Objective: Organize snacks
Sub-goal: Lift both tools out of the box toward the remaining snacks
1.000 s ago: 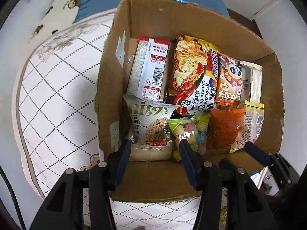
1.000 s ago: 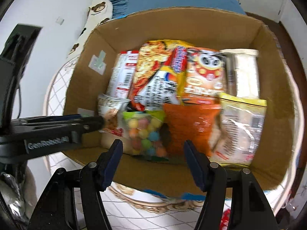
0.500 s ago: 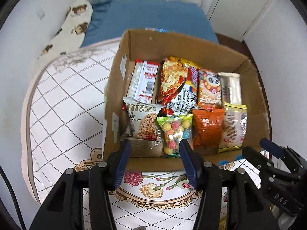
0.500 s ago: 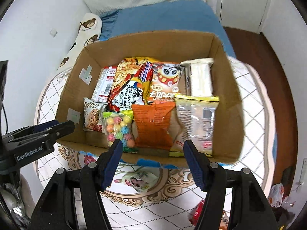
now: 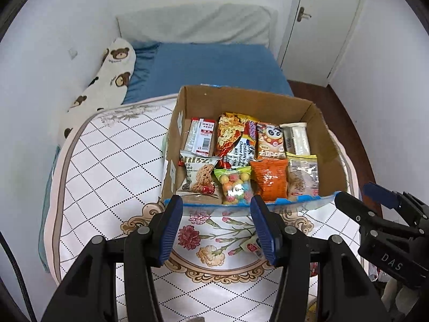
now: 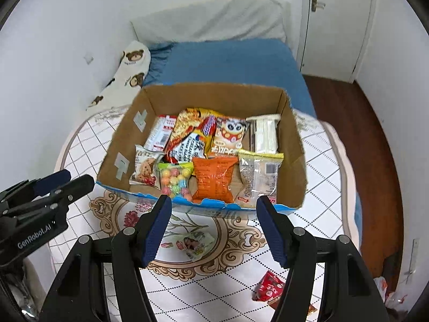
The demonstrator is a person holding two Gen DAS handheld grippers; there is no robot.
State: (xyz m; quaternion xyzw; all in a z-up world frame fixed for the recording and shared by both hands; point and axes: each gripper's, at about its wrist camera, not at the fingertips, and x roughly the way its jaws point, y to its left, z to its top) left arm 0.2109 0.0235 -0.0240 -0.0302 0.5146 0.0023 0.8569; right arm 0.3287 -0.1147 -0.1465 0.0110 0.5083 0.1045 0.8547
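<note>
Cardboard box (image 6: 293,145) looks packed; both grippers, left (image 5: 217,228) and right (image 6: 214,226), hang apart and empty, so grab the red packet (image 6: 268,289) next, gently.

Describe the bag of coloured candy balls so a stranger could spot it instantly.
Find the cardboard box on the quilted bed. In its near row, second from the left, lies the candy bag: clear with a green top, between a cookie packet and an orange packet. Only it shows pastel balls.

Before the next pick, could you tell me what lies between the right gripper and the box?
In the right wrist view, one small flat packet lies on the floral cloth between the right gripper and the box.
</note>
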